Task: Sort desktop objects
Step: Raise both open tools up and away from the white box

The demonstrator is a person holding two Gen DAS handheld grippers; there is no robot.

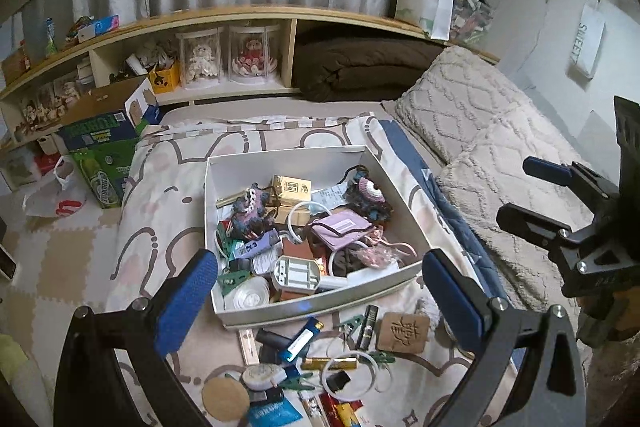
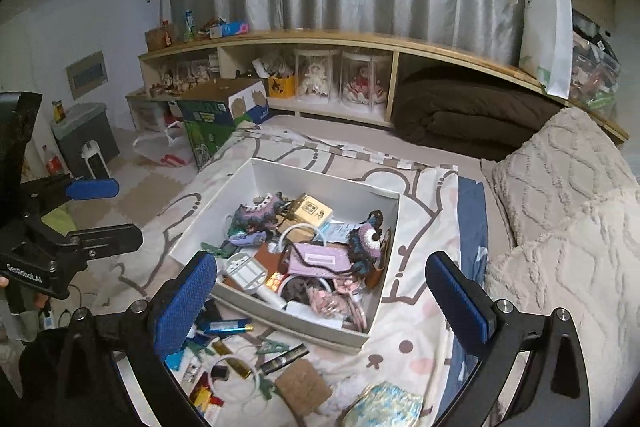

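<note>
A white box (image 1: 320,307) on the bed holds many small items: a lilac pouch (image 1: 340,227), a gold box (image 1: 291,187), crocheted toys and white rings. It also shows in the right wrist view (image 2: 280,303). Loose items lie in front of it: a blue lighter (image 1: 302,339), a brown coaster (image 1: 404,331), a black tube (image 1: 367,327), a round cork pad (image 1: 225,398). My left gripper (image 1: 320,291) is open and empty above the box's near edge. My right gripper (image 2: 322,291) is open and empty over the box; it also shows at the right in the left wrist view (image 1: 532,195).
A patterned sheet (image 1: 168,211) covers the bed. A textured cream blanket (image 1: 500,147) lies to the right. A shelf (image 1: 240,17) with dolls stands behind. A green carton (image 1: 108,147) and a plastic bag (image 1: 56,195) sit on the floor to the left.
</note>
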